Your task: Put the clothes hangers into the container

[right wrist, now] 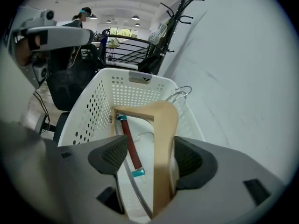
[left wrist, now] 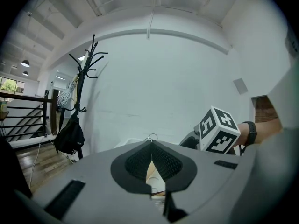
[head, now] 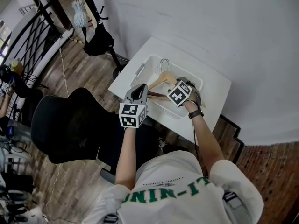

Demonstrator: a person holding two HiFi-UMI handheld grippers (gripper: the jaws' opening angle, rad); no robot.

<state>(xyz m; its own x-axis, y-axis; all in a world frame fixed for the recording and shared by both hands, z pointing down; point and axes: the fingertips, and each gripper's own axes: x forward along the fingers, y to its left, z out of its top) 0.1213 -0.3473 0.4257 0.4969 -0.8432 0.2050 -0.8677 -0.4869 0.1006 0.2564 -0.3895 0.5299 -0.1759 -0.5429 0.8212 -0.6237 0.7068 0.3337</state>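
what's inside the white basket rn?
A wooden hanger with a metal hook, standing between the right tool's open jaws, and a red bar with teal ends. The tool's body covers the basket's near end.

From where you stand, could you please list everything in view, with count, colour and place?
table: one, white, against the wall.
basket: one, white, perforated, on the table.
hanger: one, pale wood with metal hook, leaning in the basket.
bar: one, red with teal ends, inside the basket beside the hanger.
office chair: one, black, on the floor beside the table.
coat rack: one, black, by the wall, carrying a black bag.
watch: one, black, on the person's right wrist.
left gripper: one, grey, jaws together, near the basket.
right gripper: one, grey, jaws apart with the hanger's arm between them.
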